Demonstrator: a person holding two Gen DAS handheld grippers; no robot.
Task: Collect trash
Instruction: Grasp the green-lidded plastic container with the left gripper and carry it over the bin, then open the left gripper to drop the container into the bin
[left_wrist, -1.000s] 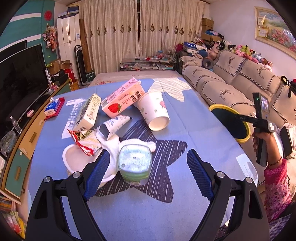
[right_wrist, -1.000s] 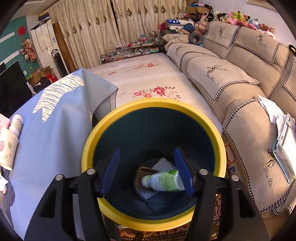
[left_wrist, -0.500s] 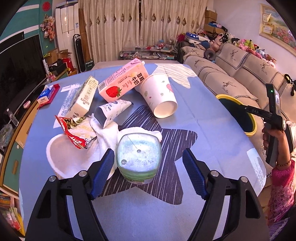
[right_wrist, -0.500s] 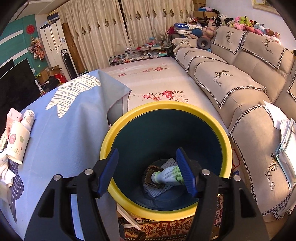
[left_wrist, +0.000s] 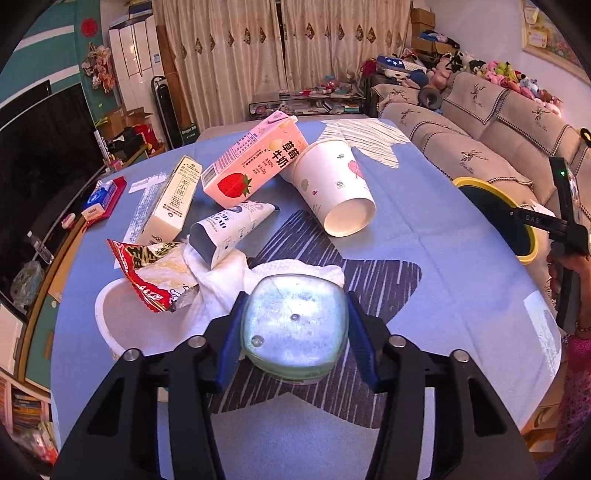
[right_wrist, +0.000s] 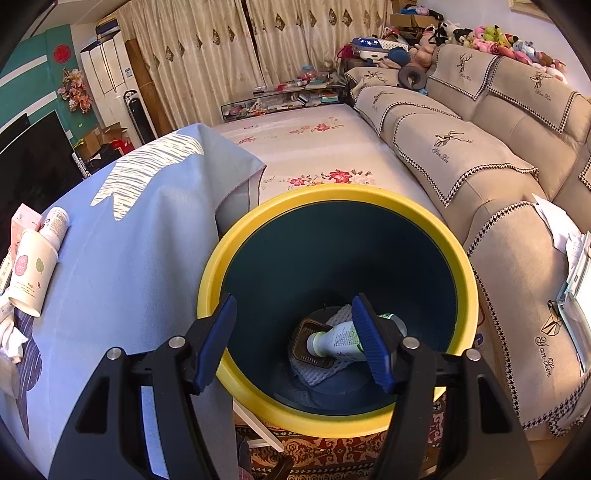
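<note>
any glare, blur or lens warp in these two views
Left wrist view: sharp, glare on the foil lid of the yogurt cup, strong fisheye bend with dark corners. Right wrist view: sharp, the bin interior is dim and shadowed, sofa bows along the edge.

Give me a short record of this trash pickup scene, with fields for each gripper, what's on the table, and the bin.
left gripper: closing around a foil-lidded cup that sits between its fingers
right gripper: open, empty, held over the bin
table: blue cloth with strawberry milk carton, paper cup, tube, cream box, red wrapper, white tissue
bin: yellow-rimmed, beside the table, holding a green-capped tube and a white mesh cloth
</note>
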